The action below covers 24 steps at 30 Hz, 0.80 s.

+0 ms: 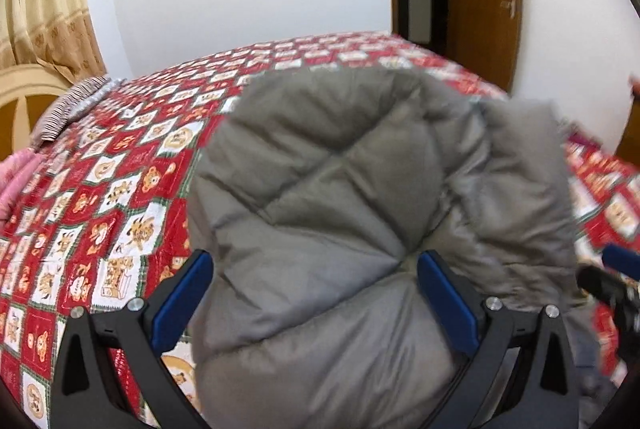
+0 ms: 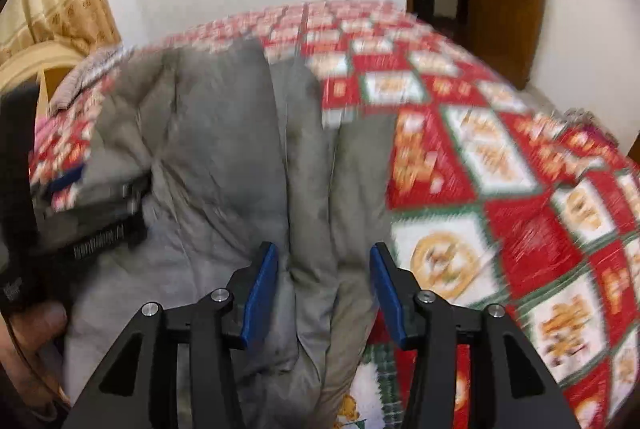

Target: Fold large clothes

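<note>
i see the grey puffer coat [image 1: 320, 229] bunched and raised over the near edge of the bed [image 1: 120, 157], its far part draped on the red patterned cover. my left claw [image 1: 316, 293] is clamped on a thick padded fold. my right claw [image 2: 324, 293] grips a narrower fold, blue pads [image 2: 260, 297] pressing it. a hand [image 2: 36, 325] shows at the left edge.

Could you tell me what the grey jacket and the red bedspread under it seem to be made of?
Grey jacket: likely a smooth synthetic shell over soft padding; stitched seams split it into puffy panels with a dull sheen.
Red bedspread: looks like printed woven cloth, matte, lying flat, with red and white squares; the fibre cannot be told.
</note>
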Tool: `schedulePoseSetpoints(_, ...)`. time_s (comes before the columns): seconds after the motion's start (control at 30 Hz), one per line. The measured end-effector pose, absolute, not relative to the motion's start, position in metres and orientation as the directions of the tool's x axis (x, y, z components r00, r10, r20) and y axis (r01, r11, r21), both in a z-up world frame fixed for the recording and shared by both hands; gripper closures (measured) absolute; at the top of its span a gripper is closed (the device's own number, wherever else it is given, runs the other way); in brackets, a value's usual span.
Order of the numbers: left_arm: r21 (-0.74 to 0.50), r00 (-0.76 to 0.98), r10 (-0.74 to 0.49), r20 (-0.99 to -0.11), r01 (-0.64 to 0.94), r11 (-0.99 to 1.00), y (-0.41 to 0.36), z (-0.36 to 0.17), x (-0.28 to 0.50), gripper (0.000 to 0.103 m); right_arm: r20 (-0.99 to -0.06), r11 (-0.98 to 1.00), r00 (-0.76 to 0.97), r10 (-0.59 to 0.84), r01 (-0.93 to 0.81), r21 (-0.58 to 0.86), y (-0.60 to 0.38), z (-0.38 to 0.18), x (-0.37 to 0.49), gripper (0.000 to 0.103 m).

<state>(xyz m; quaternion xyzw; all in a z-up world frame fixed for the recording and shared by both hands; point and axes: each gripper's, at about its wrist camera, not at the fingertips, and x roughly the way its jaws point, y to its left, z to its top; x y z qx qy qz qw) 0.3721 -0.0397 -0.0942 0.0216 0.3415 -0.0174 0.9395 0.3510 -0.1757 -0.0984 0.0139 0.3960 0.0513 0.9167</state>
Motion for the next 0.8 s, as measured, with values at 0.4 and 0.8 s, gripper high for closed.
schedulePoseSetpoints(0.4, 0.050, 0.713, 0.106, -0.693, -0.099, 0.994, -0.017, -0.103, 0.411, 0.000, -0.738, 0.990, 0.662, 0.132, -0.060, 0.124, -0.118, -0.088, 0.432, 0.053)
schedulePoseSetpoints(0.8, 0.049, 0.700, 0.080, -0.709, -0.064, 0.997, -0.039, -0.123, 0.415, 0.000, -0.759, 0.989, 0.635, 0.143, -0.053, 0.141, -0.143, -0.144, 0.438, 0.051)
